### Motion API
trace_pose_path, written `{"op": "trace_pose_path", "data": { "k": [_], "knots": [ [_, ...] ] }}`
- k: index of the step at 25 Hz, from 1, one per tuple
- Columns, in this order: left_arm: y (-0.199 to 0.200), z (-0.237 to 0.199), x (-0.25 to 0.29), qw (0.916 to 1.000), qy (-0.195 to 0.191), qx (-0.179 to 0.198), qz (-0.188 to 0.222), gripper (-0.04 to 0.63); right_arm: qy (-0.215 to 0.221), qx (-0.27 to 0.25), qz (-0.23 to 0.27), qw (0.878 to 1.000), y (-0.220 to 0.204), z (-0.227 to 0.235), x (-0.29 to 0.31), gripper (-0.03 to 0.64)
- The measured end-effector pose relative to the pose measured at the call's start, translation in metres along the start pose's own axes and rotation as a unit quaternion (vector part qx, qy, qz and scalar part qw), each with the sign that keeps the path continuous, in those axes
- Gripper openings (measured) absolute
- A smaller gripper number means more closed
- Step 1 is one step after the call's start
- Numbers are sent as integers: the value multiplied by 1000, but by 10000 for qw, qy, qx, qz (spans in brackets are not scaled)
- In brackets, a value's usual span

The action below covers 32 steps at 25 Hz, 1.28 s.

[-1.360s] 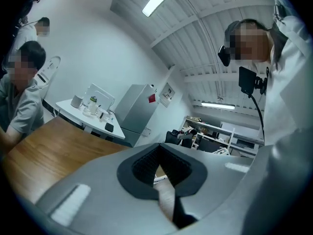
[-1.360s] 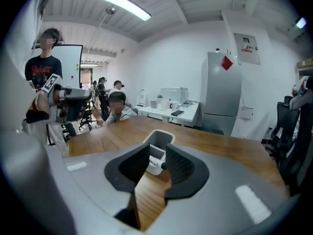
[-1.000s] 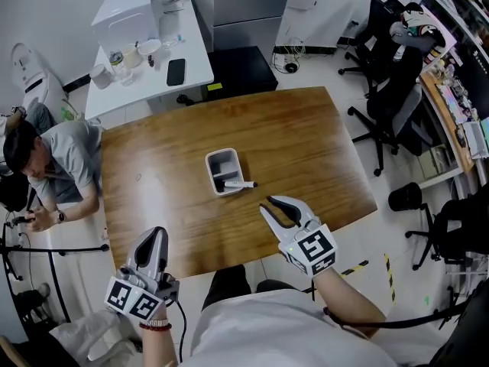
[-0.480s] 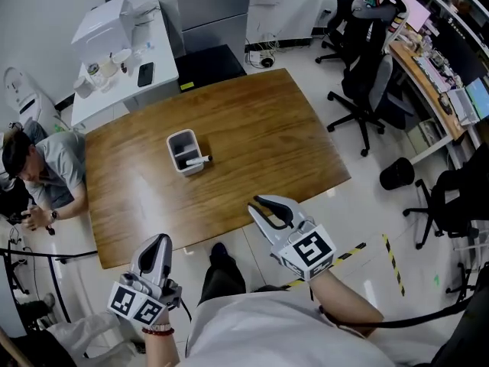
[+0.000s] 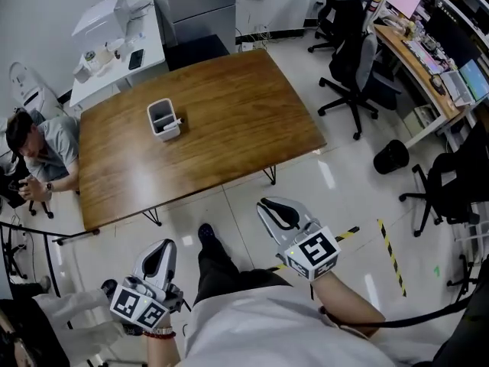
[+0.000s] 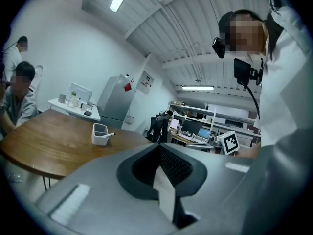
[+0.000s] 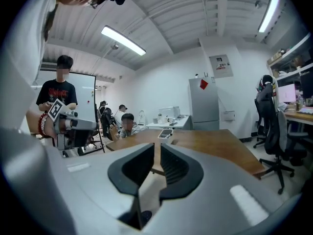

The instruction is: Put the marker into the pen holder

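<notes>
The white pen holder stands on the wooden table, far from both grippers. The marker leans out of it over its right rim. It shows the same way in the left gripper view, marker in the pen holder. My left gripper hangs over the floor, short of the table, jaws shut and empty. My right gripper is also over the floor. Its jaws are closing, with a narrow gap and nothing between them.
A person sits at the table's left end. Black office chairs stand to the right, with a black bin near them. A white side table with small items is behind. Yellow-black tape marks the floor.
The head view has pulled back from the table, which now lies farther off at upper left. Both grippers have gone from over the table's front edge to over the floor. The right jaws have narrowed.
</notes>
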<state>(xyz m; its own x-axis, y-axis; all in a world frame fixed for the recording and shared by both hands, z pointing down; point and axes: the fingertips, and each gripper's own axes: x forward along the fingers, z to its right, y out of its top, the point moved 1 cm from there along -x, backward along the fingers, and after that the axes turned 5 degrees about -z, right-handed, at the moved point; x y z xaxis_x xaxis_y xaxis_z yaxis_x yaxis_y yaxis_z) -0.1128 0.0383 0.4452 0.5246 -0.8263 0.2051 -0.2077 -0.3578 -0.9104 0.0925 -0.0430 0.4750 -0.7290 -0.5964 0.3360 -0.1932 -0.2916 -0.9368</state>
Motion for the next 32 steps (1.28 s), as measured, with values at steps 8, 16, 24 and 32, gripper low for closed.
{"op": "trace_pose_path", "data": {
  "k": [8, 16, 24, 32],
  "knots": [
    [-27, 59, -36, 9996, -10, -152, -249, 1, -9, 284, -255, 9993, -34, -16, -68, 23],
    [-34, 74, -51, 9996, -95, -220, -149, 2, 2, 375, -355, 9987, -49, -35, -90, 18],
    [-40, 63, -92, 9990, -219, -381, -99, 0, -247, 435, -309, 9983, -43, -69, -97, 9],
    [-43, 58, -150, 9984, -456, -332, 72, 0, -89, 146, -149, 9997, -22, -163, -102, 8]
  ]
}}
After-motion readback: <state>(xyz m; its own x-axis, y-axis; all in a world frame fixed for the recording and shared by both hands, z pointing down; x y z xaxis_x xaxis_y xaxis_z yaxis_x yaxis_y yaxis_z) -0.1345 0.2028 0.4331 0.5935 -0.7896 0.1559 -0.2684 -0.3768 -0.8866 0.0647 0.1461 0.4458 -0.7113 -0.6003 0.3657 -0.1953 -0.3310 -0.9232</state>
